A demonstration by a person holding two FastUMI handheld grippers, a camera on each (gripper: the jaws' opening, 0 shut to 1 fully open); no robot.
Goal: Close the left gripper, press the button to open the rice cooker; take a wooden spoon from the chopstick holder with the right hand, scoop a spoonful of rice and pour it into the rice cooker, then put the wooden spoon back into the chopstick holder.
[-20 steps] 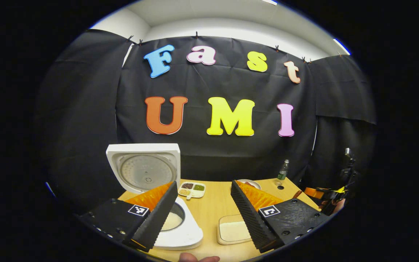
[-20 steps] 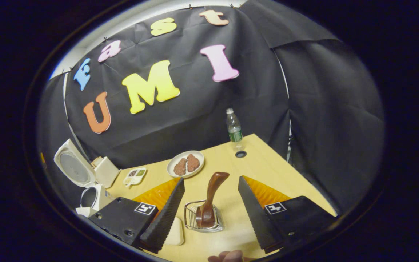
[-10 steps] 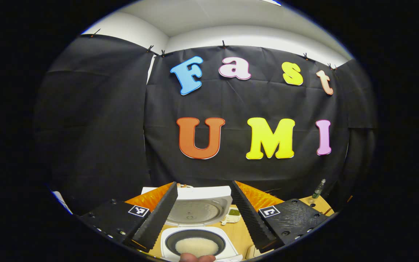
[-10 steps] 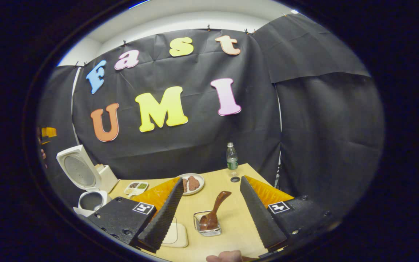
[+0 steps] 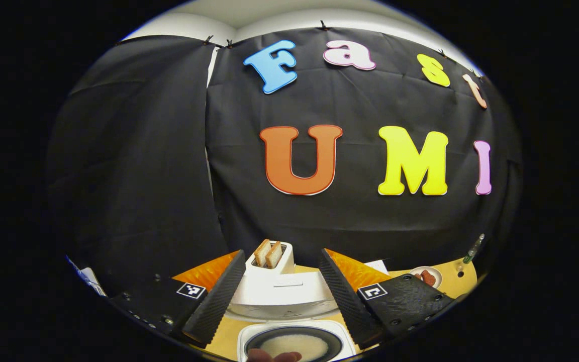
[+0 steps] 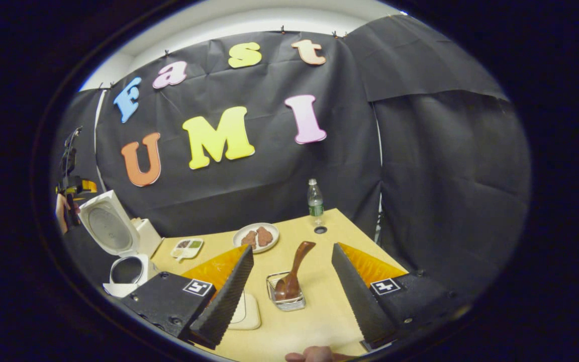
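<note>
Resting — wooden spoon (image 6: 292,274) in chopstick holder (image 6: 285,300).

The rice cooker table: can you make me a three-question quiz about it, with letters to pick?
1. Where is the brown wooden spoon?
A. in the small wire holder
B. in the rice cooker
C. on the plate

2. How many toast slices stick out of the white toaster?
A. none
B. two
C. five

3. Is the white rice cooker's lid up or down?
A. down
B. taken off
C. up

Answers: 1 A, its bowl sits in the holder. 2 B, two slices stand side by side. 3 C, the lid stands upright over the pot.
</note>
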